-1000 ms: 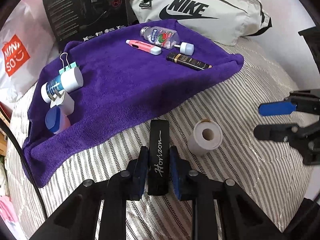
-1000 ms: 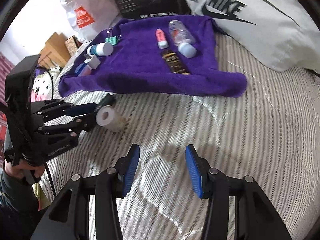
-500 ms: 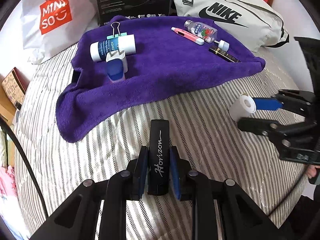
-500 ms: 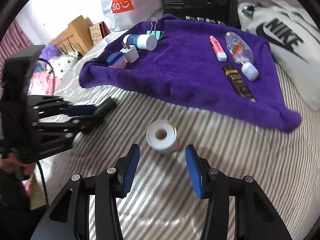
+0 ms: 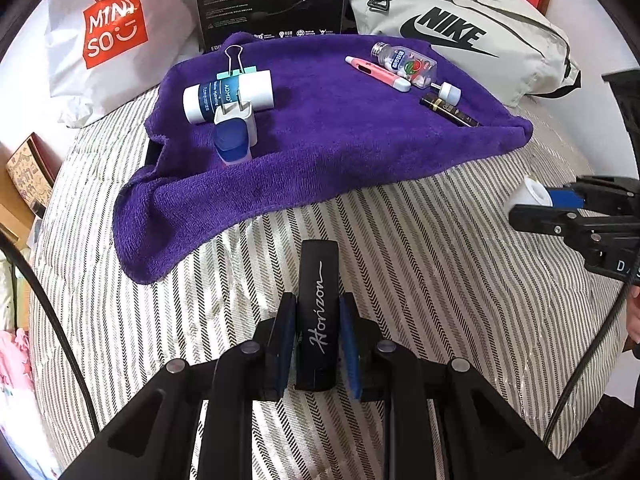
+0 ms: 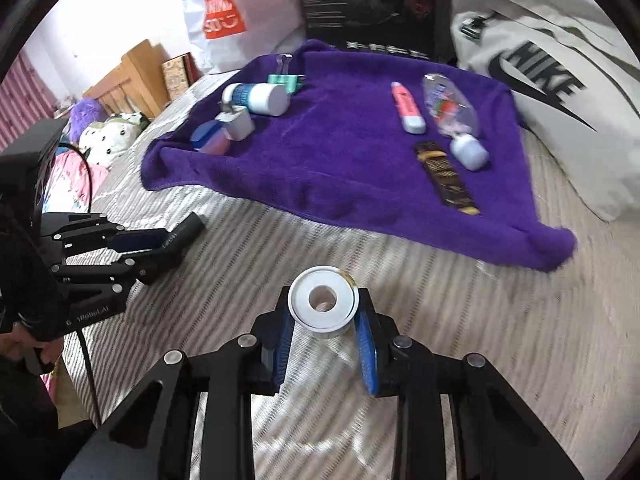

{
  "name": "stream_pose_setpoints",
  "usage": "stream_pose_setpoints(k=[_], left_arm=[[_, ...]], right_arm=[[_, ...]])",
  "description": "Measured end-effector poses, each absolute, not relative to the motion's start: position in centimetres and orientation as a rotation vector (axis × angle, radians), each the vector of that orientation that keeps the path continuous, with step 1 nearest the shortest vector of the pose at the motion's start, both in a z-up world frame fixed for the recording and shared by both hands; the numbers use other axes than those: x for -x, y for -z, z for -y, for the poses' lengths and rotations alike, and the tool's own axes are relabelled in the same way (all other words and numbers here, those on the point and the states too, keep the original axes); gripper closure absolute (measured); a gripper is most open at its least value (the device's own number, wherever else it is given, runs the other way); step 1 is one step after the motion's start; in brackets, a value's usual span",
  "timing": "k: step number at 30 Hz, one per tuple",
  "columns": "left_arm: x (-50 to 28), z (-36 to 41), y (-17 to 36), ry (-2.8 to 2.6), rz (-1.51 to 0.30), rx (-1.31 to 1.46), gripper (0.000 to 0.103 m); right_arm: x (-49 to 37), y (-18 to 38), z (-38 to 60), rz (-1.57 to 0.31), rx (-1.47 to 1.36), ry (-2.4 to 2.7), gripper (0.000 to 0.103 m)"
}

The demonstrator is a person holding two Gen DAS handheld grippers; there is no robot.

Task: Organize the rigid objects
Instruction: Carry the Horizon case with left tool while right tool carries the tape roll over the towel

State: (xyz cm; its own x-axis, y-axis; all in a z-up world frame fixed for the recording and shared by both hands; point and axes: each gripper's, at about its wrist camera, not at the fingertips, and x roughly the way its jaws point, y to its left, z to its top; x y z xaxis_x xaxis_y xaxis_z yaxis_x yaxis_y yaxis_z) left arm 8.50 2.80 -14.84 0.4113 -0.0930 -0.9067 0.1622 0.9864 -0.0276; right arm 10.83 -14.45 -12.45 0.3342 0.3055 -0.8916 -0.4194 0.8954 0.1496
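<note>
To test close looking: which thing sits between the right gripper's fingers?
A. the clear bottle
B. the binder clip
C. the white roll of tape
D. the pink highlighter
C: the white roll of tape sits between the right gripper fingers; the other three lie on the purple towel.

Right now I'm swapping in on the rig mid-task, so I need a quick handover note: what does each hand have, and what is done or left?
Left tongs: shut on the black Horizon case.
Right tongs: have just been closing around the white tape roll; the pads look to be on its sides.
Done: seven small items lie on the purple towel, in two groups.
Left: probably carry both held things onto the towel.
</note>
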Motion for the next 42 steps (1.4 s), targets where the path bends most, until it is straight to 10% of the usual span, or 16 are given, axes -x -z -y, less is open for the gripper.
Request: stream_pose_setpoints(k=[42], left_arm=[[-13.7,-2.7,8.9,0.194,-1.033,0.004,0.082]], right_arm=[[-15.7,7.5,16.2,-1.075,0.101,-0.516,0.074]])
